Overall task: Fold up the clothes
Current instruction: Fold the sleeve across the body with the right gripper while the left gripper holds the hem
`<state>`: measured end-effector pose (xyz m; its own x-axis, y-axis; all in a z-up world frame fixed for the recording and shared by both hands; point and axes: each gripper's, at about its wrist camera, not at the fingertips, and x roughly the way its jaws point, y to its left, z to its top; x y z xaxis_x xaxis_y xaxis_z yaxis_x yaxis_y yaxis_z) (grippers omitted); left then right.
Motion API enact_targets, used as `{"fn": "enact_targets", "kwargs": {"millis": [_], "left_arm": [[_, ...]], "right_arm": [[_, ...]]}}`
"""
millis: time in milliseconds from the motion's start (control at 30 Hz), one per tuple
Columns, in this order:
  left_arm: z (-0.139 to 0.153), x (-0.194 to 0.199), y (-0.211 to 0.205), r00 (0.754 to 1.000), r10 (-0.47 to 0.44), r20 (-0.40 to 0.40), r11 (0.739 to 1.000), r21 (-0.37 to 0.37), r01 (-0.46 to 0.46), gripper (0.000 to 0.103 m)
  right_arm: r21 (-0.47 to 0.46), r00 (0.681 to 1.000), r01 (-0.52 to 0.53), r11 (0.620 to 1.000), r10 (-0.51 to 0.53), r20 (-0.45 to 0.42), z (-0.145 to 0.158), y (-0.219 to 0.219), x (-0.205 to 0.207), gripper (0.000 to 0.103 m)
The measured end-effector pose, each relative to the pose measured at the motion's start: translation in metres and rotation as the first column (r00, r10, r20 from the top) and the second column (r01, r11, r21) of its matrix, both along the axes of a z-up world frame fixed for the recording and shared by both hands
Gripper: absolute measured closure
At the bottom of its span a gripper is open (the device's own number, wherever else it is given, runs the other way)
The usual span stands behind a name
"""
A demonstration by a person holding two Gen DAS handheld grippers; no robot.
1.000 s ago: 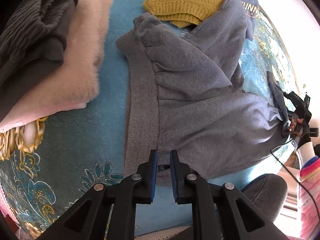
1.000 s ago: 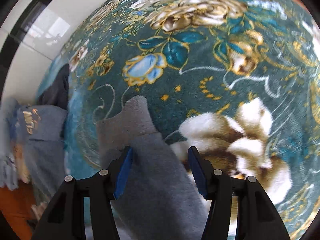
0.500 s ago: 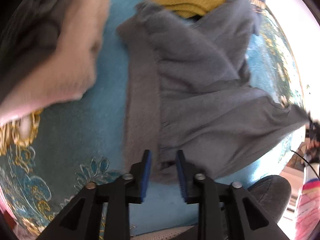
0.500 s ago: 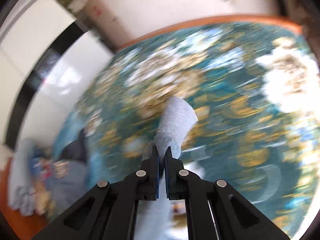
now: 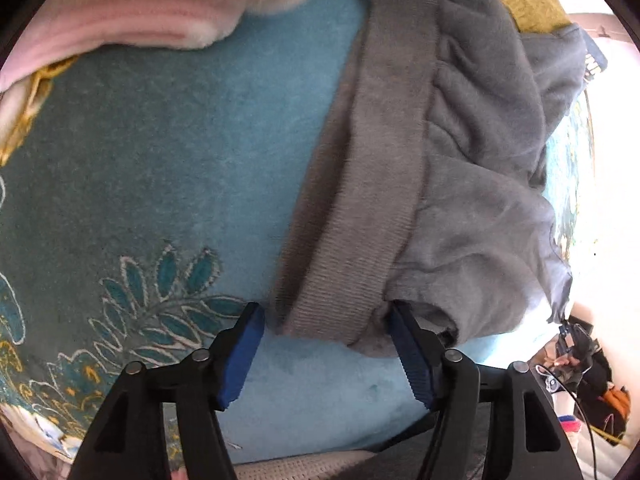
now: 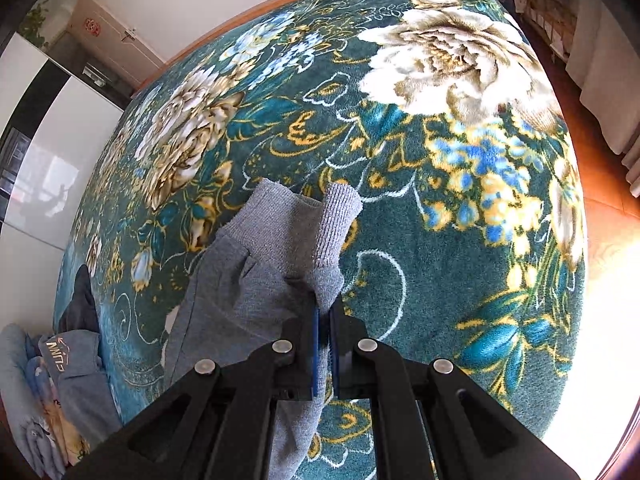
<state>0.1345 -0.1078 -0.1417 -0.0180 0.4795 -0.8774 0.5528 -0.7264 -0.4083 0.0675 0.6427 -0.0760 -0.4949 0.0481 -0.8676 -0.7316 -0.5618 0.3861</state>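
Pants, grey and soft, lie spread on a blue flowery blanket on the bed. The waistband end sits right between the blue pads of the left tongs. Those jaws are opening wide and do not press on the cloth yet. The right tongs are pinched tight on one leg cuff, and the other cuff lies loose just beside it.

Trouble can come in a few ways. If the left tongs close too far from the edge, they may pinch the blanket too, and the blanket lifts with the pants. If they catch only the top layer of the band, the pants may open like a bag and the fold comes out crooked. The right tongs hold just one cuff, so the loose leg may slide away and bunch up. A pink fluffy pile lies near the band, and a big swing may bump it.
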Motion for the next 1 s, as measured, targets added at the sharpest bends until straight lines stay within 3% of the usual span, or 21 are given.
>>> {"fn": "enact_targets", "kwargs": {"millis": [200, 433, 467, 500, 533, 600, 700, 800, 900, 1000], "left_arm": [[-0.006, 0.011, -0.014, 0.996, 0.085, 0.030, 0.992, 0.095, -0.088, 0.031], [-0.014, 0.022, -0.033, 0.963, 0.265, 0.042, 0.941, 0.208, -0.268, 0.032], [-0.014, 0.024, -0.036, 0.958, 0.282, 0.043, 0.934, 0.217, -0.285, 0.036], [-0.014, 0.026, -0.037, 0.950, 0.310, 0.044, 0.919, 0.243, -0.311, 0.048], [-0.013, 0.026, -0.038, 0.943, 0.328, 0.051, 0.909, 0.255, -0.329, 0.053], [-0.010, 0.027, -0.039, 0.944, 0.326, 0.054, 0.918, 0.220, -0.330, 0.074], [0.002, 0.024, -0.040, 0.951, 0.307, 0.048, 0.939, 0.146, -0.311, 0.090], [0.035, 0.009, -0.036, 0.973, 0.231, -0.001, 0.972, 0.052, -0.231, 0.095], [0.081, -0.010, -0.040, 0.976, 0.190, -0.102, 0.982, 0.007, -0.191, 0.095], [0.141, -0.027, -0.045, 0.952, 0.153, -0.266, 0.987, 0.000, -0.159, 0.095]], "right_arm": [[0.021, 0.999, -0.030, 0.999, 0.029, 0.033, 0.001, -0.003, -0.003, 0.099], [0.004, 0.998, -0.022, 1.000, 0.022, 0.057, -0.010, -0.005, 0.000, 0.099], [0.004, 0.998, -0.023, 1.000, 0.023, 0.058, -0.010, -0.005, 0.000, 0.099], [0.004, 0.998, -0.024, 1.000, 0.024, 0.059, -0.010, -0.005, 0.000, 0.099], [0.003, 0.998, -0.024, 1.000, 0.024, 0.060, -0.011, -0.005, 0.000, 0.099], [0.000, 0.998, -0.023, 1.000, 0.023, 0.060, -0.010, -0.005, 0.001, 0.099], [-0.003, 0.998, -0.026, 1.000, 0.026, 0.063, -0.010, -0.005, 0.000, 0.099], [-0.007, 0.997, -0.036, 0.999, 0.037, 0.073, -0.008, -0.006, -0.005, 0.099], [-0.009, 0.996, -0.077, 0.997, 0.078, 0.034, 0.008, -0.013, -0.020, 0.099], [0.006, 0.988, -0.122, 0.992, 0.122, -0.095, 0.046, -0.020, -0.031, 0.099]]}}
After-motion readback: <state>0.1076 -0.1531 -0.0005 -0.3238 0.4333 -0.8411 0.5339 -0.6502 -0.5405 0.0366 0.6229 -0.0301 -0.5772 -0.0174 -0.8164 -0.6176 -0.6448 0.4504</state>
